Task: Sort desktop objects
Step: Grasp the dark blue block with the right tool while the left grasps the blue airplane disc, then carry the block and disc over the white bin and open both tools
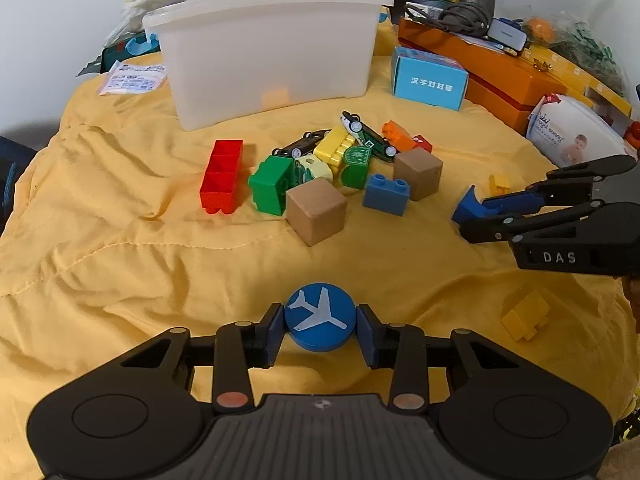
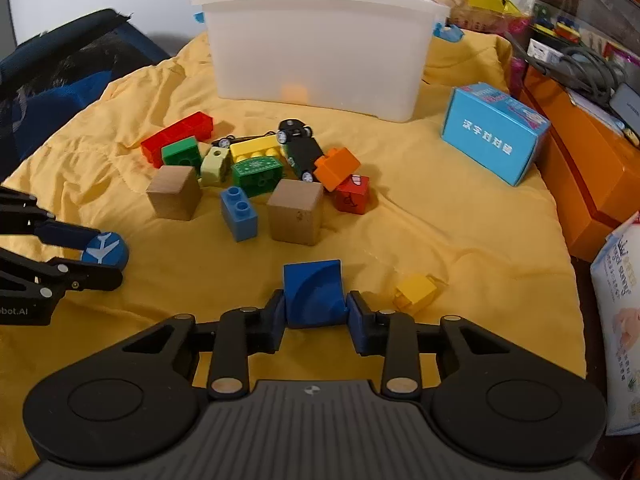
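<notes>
Your left gripper [image 1: 320, 330] pinches the blue airplane disc [image 1: 320, 317], one pad on each side of its rim, with the disc low over the yellow cloth [image 1: 120, 272] at the near edge. Your right gripper [image 2: 316, 314] is clamped on the dark blue scooped block [image 2: 314, 294], pads pressed to its left and right faces — it too sits right at the cloth, so I can't tell whether either piece is clear of the fabric yet.

What matters for the coming move: the white bin [image 1: 268, 52] lies straight ahead and far from both claws, beyond the toy pile. That pile — red long brick [image 1: 222, 176], green brick [image 1: 270, 184], two wooden cubes [image 1: 316, 210], blue two-stud brick [image 1: 386, 194] — stands between you and the bin. In my judgement you need to lift before going forward, or you will plough through it.

The bin's long axis runs left to right, so each hand has its own stretch of rim; neither is clearly nearer. A small yellow brick [image 2: 414, 294] lies just right of your right claw, loose.
</notes>
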### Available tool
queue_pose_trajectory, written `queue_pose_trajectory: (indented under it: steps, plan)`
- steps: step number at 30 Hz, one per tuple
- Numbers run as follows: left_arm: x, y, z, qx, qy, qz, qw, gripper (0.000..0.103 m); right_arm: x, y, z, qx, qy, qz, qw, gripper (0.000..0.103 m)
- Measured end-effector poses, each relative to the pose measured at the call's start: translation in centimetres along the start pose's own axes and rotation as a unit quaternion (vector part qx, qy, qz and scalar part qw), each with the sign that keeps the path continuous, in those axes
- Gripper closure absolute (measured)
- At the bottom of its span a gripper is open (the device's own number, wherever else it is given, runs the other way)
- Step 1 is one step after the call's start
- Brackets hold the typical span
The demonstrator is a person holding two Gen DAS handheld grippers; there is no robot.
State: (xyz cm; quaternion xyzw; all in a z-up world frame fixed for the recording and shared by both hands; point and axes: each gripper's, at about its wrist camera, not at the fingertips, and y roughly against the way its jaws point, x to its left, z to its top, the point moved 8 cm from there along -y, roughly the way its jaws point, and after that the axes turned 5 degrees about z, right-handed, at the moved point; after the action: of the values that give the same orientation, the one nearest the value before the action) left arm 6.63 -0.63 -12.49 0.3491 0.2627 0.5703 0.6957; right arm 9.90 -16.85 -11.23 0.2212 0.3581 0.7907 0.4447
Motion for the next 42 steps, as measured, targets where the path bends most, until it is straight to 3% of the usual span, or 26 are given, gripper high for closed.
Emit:
queue_pose_trajectory:
  steps: [4,12,21,29,38,42]
  plan:
    - [-0.2,1.0,0.8,-0.007,0.014,-0.014,0.9998,0.061,0.6,0.6,0.1,-0.004,0.008,0.006,1.000,0.068]
    - [0.1,4.2,5.6,-0.063,0.022,-0.024,0.9975,0.061,0.9,2.5,2.8,-0.032,0.034,0.008,0.999,0.067]
    - [1.9,5.6,10.1,-0.107,0.024,-0.001,0.9940,0.061,0.3,3.7,6.4,-0.069,0.033,0.008,0.997,0.067]
    - [2.1,4.9,12.1,-0.110,0.028,-0.010,0.9935,0.061,0.3,2.3,6.6,-0.050,0.022,0.024,0.998,0.067]
    - [3.5,5.5,20.8,-0.184,-0.002,0.018,0.9828,0.061,-1.9,3.3,15.1,-0.123,0.066,-0.011,0.990,0.067]
    - [5.1,5.4,25.3,-0.204,0.010,0.041,0.9781,0.061,-2.8,3.6,19.8,-0.164,0.064,-0.021,0.984,0.067]
